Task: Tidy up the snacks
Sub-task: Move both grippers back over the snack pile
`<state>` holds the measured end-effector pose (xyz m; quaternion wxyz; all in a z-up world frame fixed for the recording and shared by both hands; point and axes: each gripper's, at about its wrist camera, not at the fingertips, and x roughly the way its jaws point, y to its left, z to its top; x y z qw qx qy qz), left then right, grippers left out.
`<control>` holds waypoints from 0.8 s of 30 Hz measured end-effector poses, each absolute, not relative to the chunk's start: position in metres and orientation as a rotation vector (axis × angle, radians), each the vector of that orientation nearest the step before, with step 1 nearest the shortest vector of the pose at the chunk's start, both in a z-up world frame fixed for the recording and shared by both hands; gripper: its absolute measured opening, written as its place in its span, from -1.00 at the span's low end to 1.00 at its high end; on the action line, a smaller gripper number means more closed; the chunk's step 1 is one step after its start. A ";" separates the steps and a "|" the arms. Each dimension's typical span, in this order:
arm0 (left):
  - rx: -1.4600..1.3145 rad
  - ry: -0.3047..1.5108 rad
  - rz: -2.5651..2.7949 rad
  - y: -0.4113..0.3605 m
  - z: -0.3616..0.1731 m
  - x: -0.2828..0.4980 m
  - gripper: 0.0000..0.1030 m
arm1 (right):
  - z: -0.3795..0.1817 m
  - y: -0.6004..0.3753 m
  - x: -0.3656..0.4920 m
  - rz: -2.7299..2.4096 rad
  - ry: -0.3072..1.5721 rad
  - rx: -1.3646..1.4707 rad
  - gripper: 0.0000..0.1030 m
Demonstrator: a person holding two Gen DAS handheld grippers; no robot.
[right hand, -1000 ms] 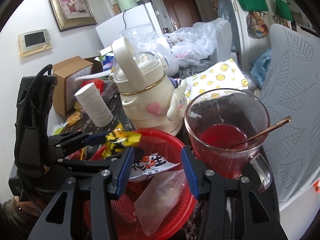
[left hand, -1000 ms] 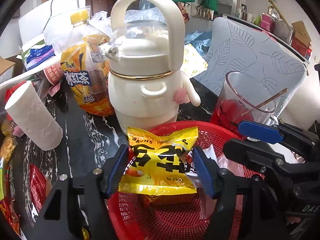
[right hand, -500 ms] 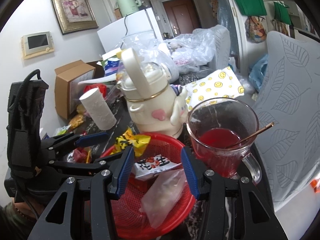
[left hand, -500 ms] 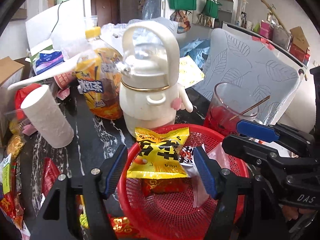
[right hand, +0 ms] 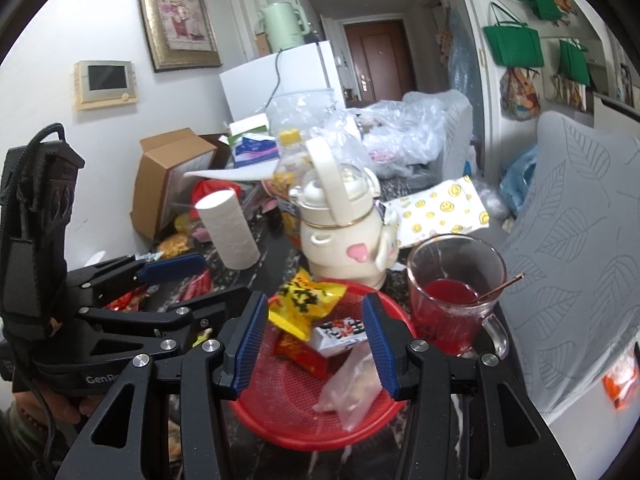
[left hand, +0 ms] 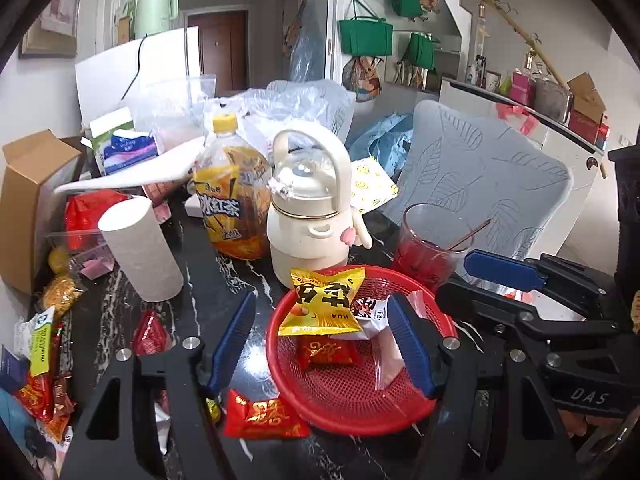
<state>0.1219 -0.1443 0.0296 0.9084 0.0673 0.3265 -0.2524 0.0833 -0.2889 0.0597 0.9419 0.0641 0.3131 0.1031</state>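
Both the left gripper (left hand: pixel 322 344) and right gripper (right hand: pixel 316 346) hang open and empty above the red basket (left hand: pixel 348 416), holding several snacks. Next: probably the red packet (left hand: pixel 262 418) at seven o'clock of it.

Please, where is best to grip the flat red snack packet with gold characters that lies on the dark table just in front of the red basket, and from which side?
Take the flat red snack packet with gold characters by its crimped left end, coming from above with the left tool. It lies flat on the dark marble table, its right end close against the red plastic mesh basket, so that side probably leaves little room.
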 end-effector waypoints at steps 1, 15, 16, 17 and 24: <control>0.141 0.669 -0.519 -0.142 0.032 0.119 0.30 | 0.062 -0.286 0.080 0.214 0.632 0.129 -0.05; 0.112 0.638 -0.479 -0.102 0.045 0.072 0.30 | 0.077 -0.253 0.043 0.246 0.605 0.102 -0.05; 0.109 0.640 -0.479 -0.099 0.045 0.069 0.30 | 0.077 -0.250 0.040 0.248 0.604 0.100 -0.05; 0.104 0.642 -0.481 -0.095 0.046 0.065 0.30 | 0.078 -0.248 0.037 0.250 0.603 0.098 -0.05; 0.085 0.626 -0.453 -0.072 0.049 0.041 0.30 | 0.076 -0.224 0.017 0.282 0.608 0.077 -0.05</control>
